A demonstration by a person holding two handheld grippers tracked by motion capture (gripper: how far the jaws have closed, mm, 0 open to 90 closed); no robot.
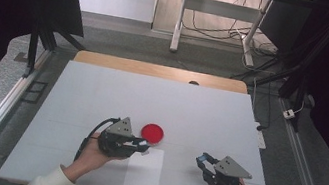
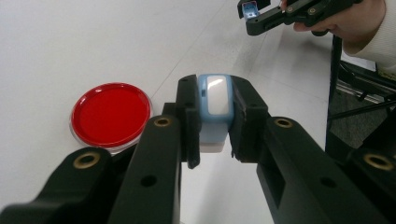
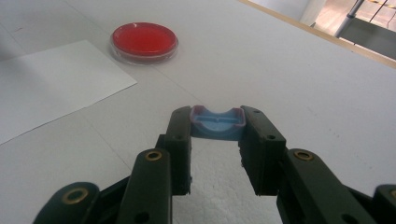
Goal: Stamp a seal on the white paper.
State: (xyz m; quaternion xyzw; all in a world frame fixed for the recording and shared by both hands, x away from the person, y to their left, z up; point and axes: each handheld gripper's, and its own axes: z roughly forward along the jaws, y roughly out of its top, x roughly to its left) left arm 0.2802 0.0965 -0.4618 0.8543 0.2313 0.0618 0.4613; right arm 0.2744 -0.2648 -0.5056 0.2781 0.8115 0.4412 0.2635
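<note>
In the left gripper view, my left gripper [image 2: 215,91] is shut on a small light-blue and white block [image 2: 215,112], held just above the table. A round red dish with a clear rim [image 2: 111,115] lies close by on its left. From above, that gripper [image 1: 144,146] hovers just in front of the red dish [image 1: 152,132]. My right gripper [image 3: 218,117] is shut on a small blue cap-like piece [image 3: 218,125] with a hollow top. It sits low at the front right of the table [image 1: 203,158], apart from the dish [image 3: 144,41].
A white sheet of paper [image 1: 144,170] lies flat near the front edge between both hands, also seen at the left of the right gripper view [image 3: 51,84]. The white tabletop [image 1: 161,102] ends at a wooden back edge [image 1: 156,70]. Dark frames and cables stand beyond.
</note>
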